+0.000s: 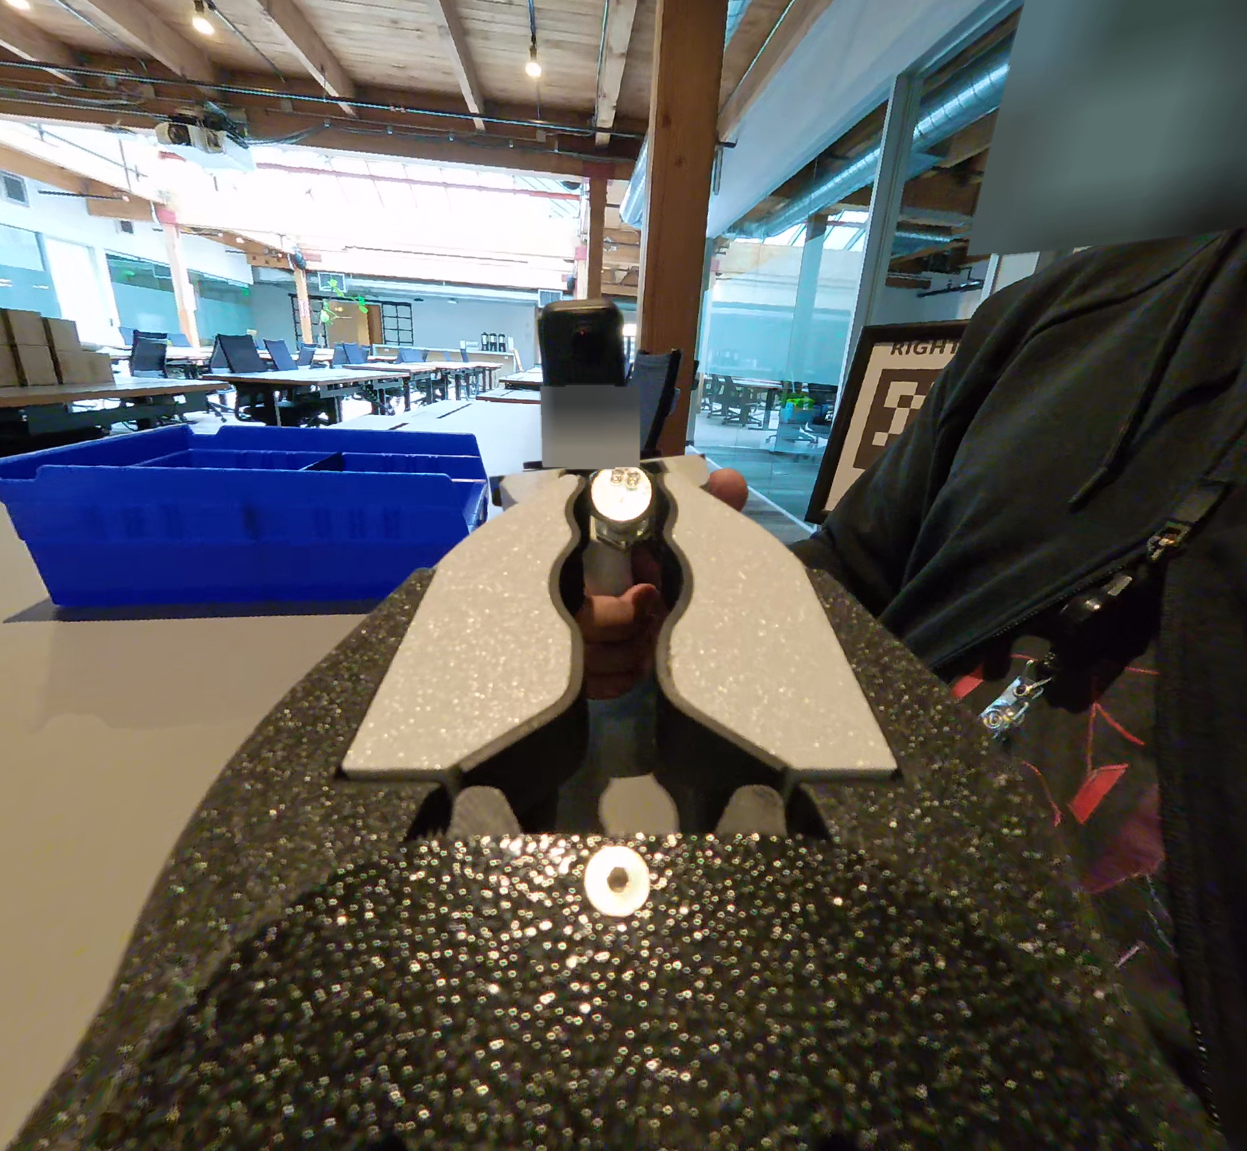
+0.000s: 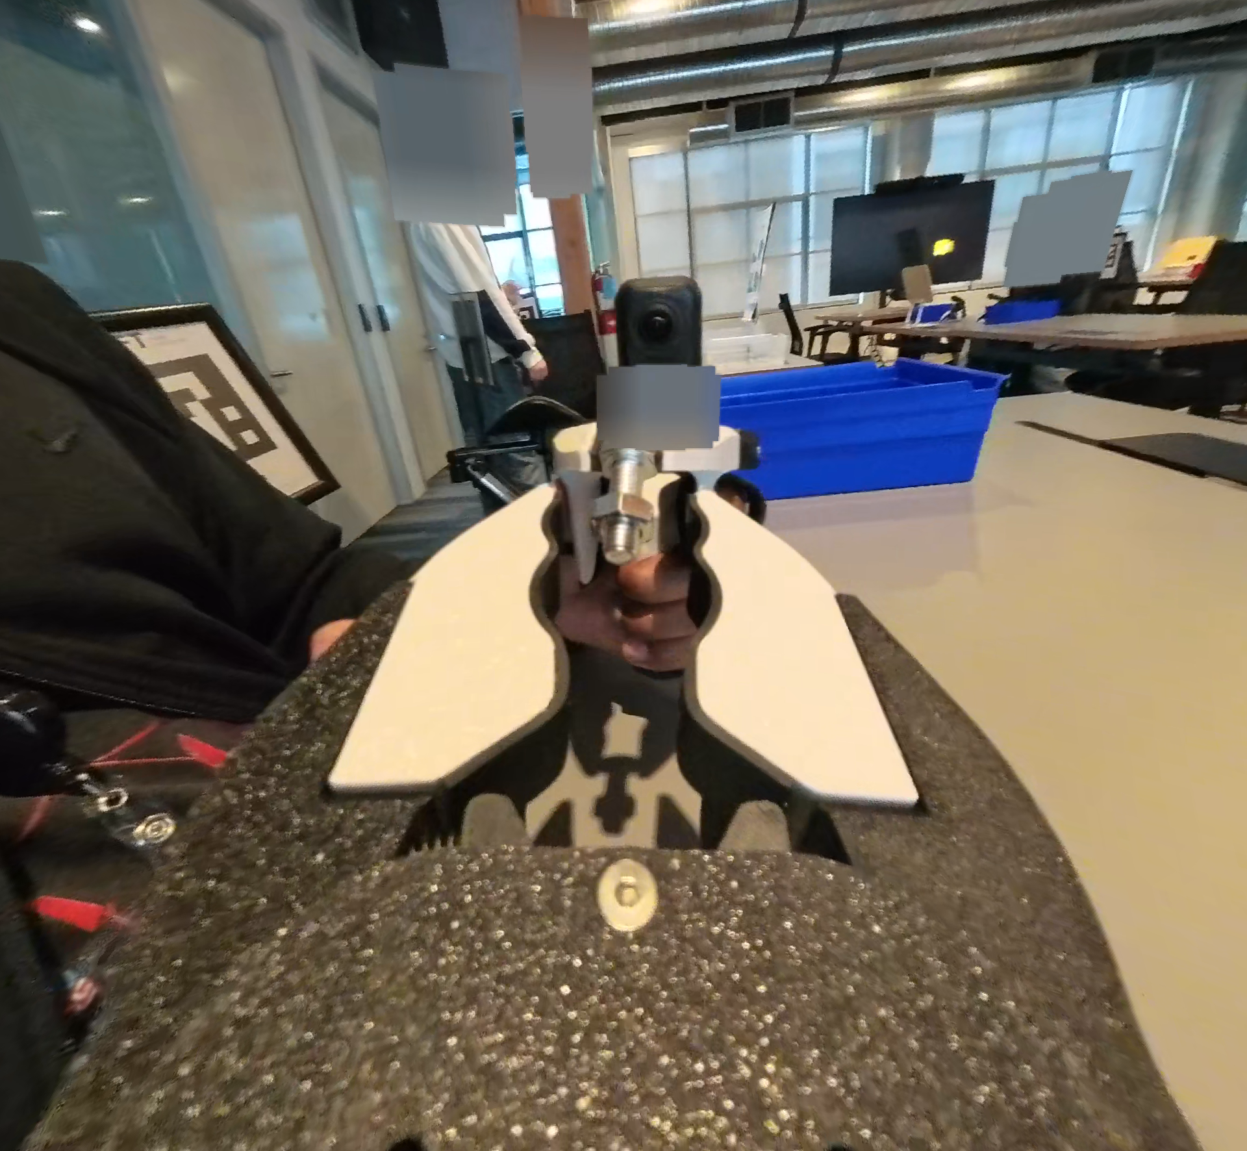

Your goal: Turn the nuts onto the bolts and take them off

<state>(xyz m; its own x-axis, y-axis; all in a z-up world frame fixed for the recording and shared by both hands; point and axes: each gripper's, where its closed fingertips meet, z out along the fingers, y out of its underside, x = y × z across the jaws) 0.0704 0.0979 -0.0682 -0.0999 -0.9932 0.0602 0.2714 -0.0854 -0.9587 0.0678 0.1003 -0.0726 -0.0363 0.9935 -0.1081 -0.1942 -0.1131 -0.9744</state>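
Note:
Both grippers face each other above the grey table (image 2: 978, 612) with one silver bolt between them. In the left wrist view, my left gripper (image 1: 621, 511) is shut on the bolt near its head (image 1: 621, 492), which points up. In the right wrist view, my right gripper (image 2: 624, 518) is shut on a hex nut (image 2: 624, 506) threaded near the bolt's free end (image 2: 619, 543). The threaded shaft (image 2: 627, 467) runs up from the nut into the left gripper's fingers (image 2: 573, 447). The hand on the opposite gripper shows through each gap.
A blue divided bin (image 1: 236, 511) (image 2: 857, 437) stands on the table behind the grippers. The person in a black jacket (image 1: 1046, 477) (image 2: 101, 477) is close beside them. A framed marker board (image 2: 216, 403) leans behind. Another person (image 2: 465, 288) stands by the doors. My left and right fingertips are right by each other.

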